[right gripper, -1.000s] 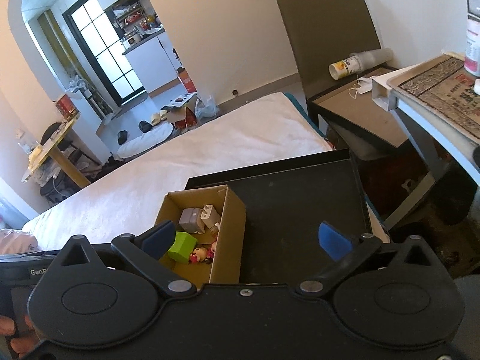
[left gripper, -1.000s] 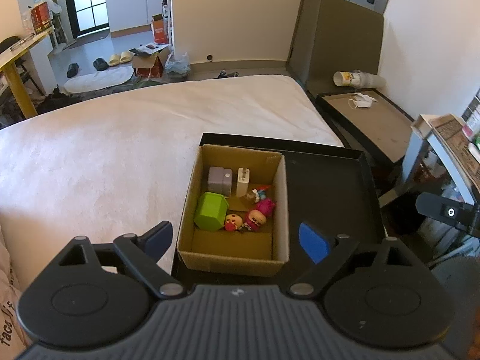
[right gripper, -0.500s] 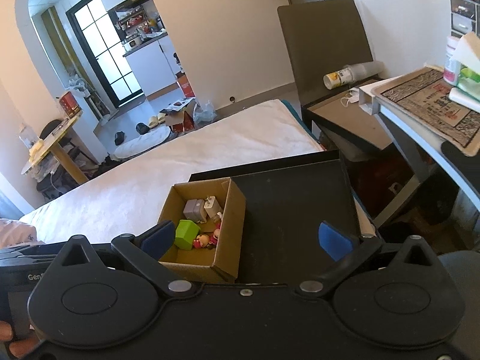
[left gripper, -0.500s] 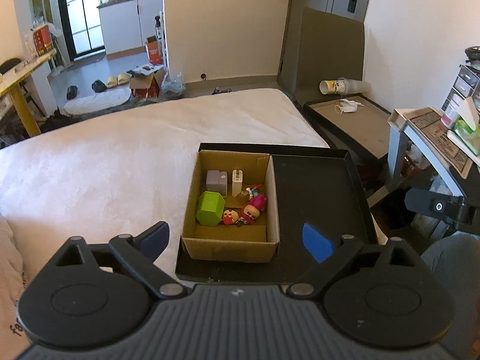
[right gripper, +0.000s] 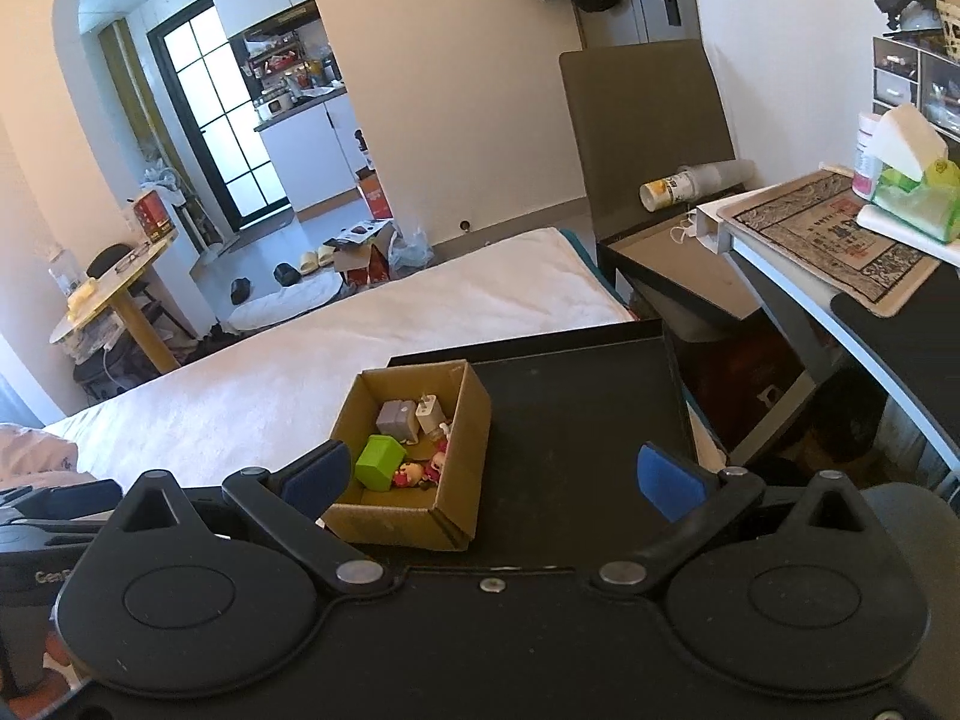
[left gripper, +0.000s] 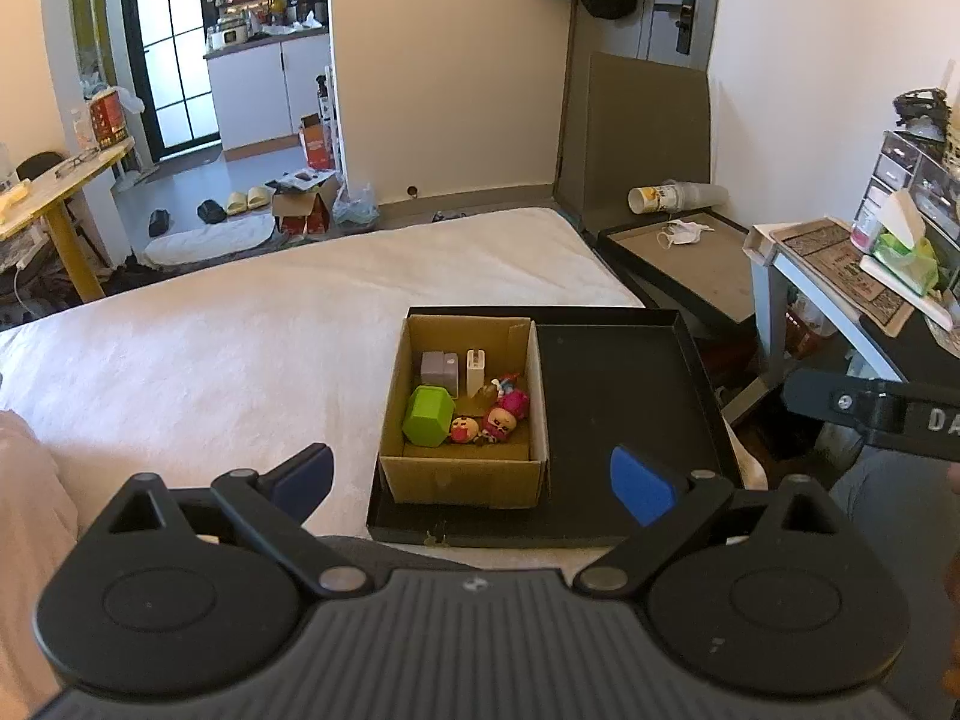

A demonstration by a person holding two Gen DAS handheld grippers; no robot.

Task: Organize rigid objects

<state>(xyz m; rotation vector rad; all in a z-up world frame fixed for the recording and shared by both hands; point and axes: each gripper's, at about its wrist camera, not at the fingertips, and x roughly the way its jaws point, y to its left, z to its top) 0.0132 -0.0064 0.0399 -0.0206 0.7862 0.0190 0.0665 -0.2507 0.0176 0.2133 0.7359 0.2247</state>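
**Sitting packed: small objects in a cardboard box on the bed**

Resting in the left half of a black tray (left gripper: 624, 396), the cardboard box (left gripper: 462, 480) holds the task's things: a green block (left gripper: 427, 417), a grey adapter (left gripper: 438, 367), a white charger (left gripper: 475, 369) and a cluster of small figurines (left gripper: 495, 414). The tray lies on a white bed (left gripper: 240, 348), near its right edge; the tray's right half is bare.

The left gripper (left gripper: 471, 477) hangs above the near end of the box, its jaws having just been opening, now wide with nothing between them. The right gripper (right gripper: 492, 474) also stands wide and holds nothing; its left pad overlaps the box's near corner in its own view.

Beside the bed stand a low brown-topped table (left gripper: 690, 264) with a face mask (left gripper: 681, 231) and a tipped stack of cups (left gripper: 672, 197), and a desk (right gripper: 840, 240) carrying a tissue pack (right gripper: 912, 198). Nothing blocks the box's open top.
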